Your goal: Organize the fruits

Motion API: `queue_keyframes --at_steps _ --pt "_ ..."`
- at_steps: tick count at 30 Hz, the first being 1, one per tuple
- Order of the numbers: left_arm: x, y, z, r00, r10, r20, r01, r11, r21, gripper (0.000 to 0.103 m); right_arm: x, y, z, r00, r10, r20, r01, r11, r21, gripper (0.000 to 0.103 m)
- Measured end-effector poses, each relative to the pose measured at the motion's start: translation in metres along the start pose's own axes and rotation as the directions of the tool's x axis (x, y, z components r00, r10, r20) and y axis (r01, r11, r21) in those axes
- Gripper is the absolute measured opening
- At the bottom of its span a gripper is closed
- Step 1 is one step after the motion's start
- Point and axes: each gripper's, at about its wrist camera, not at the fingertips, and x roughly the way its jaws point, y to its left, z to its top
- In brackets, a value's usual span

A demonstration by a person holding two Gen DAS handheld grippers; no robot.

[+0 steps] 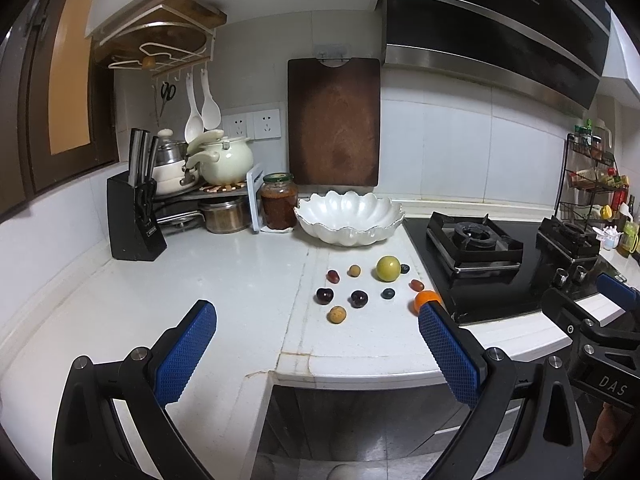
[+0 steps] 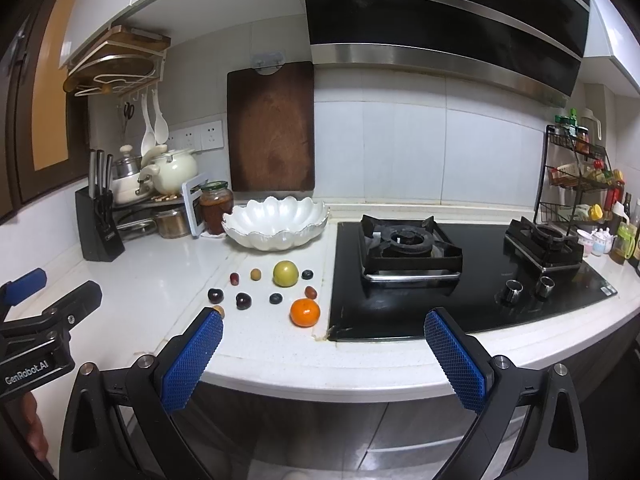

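Several small fruits lie loose on the white counter in front of an empty white scalloped bowl (image 1: 349, 216) (image 2: 276, 222). Among them are a green round fruit (image 1: 388, 268) (image 2: 285, 273), an orange mandarin (image 2: 305, 312) partly hidden behind my left finger (image 1: 425, 300), dark cherries (image 1: 359, 298) (image 2: 243, 301), blueberries (image 1: 387, 293) and small tan fruits (image 1: 336, 314). My left gripper (image 1: 318, 350) is open and empty, held near the counter's front edge, short of the fruits. My right gripper (image 2: 324, 354) is open and empty, also at the front edge.
A black gas hob (image 2: 460, 272) lies right of the fruits. A jar (image 1: 279, 200), knife block (image 1: 134, 216), pots (image 1: 224, 160) and a leaning wooden cutting board (image 1: 334, 124) stand at the back. A spice rack (image 2: 580, 176) stands far right.
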Motion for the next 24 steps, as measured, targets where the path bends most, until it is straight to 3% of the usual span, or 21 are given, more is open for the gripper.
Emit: queue_keyframes --at_steps 24 --pt "0.0026 -0.0005 0.0021 1.000 0.001 -0.009 -0.001 1.000 -0.002 0.103 0.0016 -0.0017 0.0006 1.000 0.007 -0.004 -0.007 1.000 -0.003 0.103"
